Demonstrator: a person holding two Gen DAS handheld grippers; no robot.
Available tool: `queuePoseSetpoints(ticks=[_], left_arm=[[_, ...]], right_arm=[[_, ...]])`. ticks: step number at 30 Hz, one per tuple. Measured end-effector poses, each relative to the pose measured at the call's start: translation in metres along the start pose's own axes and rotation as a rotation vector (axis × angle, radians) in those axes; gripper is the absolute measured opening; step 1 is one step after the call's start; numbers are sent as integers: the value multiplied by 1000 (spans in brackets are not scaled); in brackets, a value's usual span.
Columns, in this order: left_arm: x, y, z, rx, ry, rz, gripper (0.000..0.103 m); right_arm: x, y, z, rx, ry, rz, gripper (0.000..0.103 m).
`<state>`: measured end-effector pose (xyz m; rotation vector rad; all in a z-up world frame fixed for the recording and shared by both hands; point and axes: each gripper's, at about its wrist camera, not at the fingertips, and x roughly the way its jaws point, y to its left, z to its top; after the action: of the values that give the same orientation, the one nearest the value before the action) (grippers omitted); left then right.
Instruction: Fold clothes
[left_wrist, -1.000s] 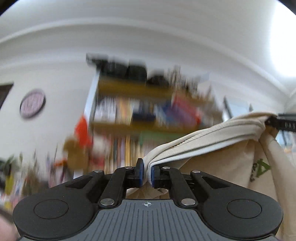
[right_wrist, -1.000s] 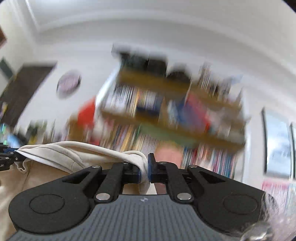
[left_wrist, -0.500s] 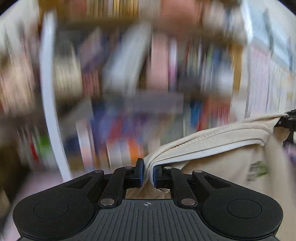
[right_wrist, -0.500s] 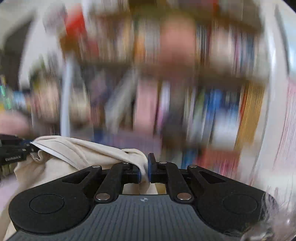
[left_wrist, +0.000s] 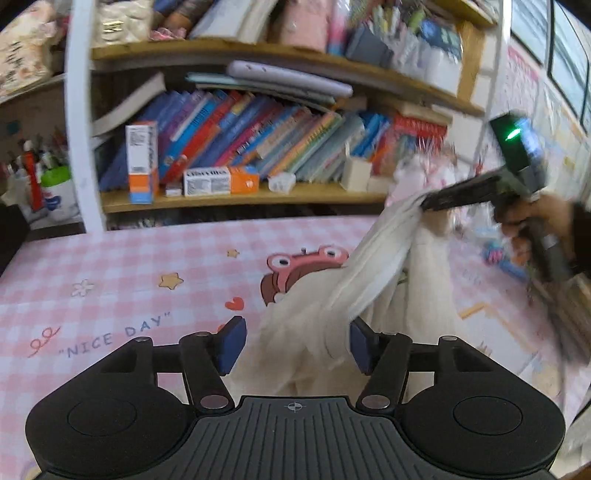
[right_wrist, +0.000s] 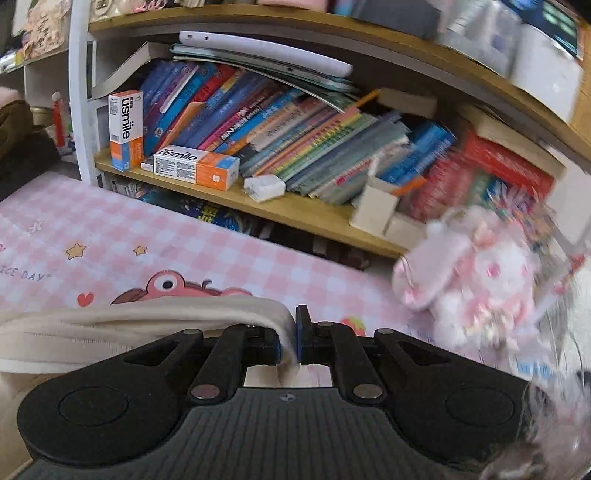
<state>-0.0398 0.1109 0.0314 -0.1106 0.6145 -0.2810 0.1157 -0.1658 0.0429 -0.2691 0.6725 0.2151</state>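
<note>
Now the cream garment (left_wrist: 343, 295) hangs loose between the left gripper's (left_wrist: 293, 345) just-opened fingers above the pink "NICE DAY" cloth (left_wrist: 110, 280), while the right gripper (right_wrist: 288, 341) pinches its hem; shelf boxes (right_wrist: 195, 166) read "usmile".

Even indoor light; fisheye edge bending; motion blur at right.

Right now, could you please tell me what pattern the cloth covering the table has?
The table cloth is pink-and-white check with cartoon prints and the words "NICE DAY", clearest in the left wrist view.
</note>
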Motion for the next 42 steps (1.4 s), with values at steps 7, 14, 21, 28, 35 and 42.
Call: queuePoseSetpoints(ticks=[7, 14, 21, 28, 35, 42], left_arm=[[-29, 25, -13, -152, -47, 61, 70], [-20, 22, -36, -41, 77, 161, 70], [-7, 6, -50, 141, 136, 211, 70], [1, -22, -63, 317, 159, 160, 71], [27, -40, -62, 545, 131, 218, 71], [74, -48, -39, 589, 144, 201, 71]], right_arm=[[75, -7, 5, -36, 175, -22, 9], [60, -3, -25, -108, 192, -26, 50], [-9, -4, -59, -14, 160, 72, 56], [-66, 35, -102, 22, 173, 186, 57], [-79, 88, -126, -79, 210, 211, 57], [-50, 118, -128, -88, 247, 175, 56]])
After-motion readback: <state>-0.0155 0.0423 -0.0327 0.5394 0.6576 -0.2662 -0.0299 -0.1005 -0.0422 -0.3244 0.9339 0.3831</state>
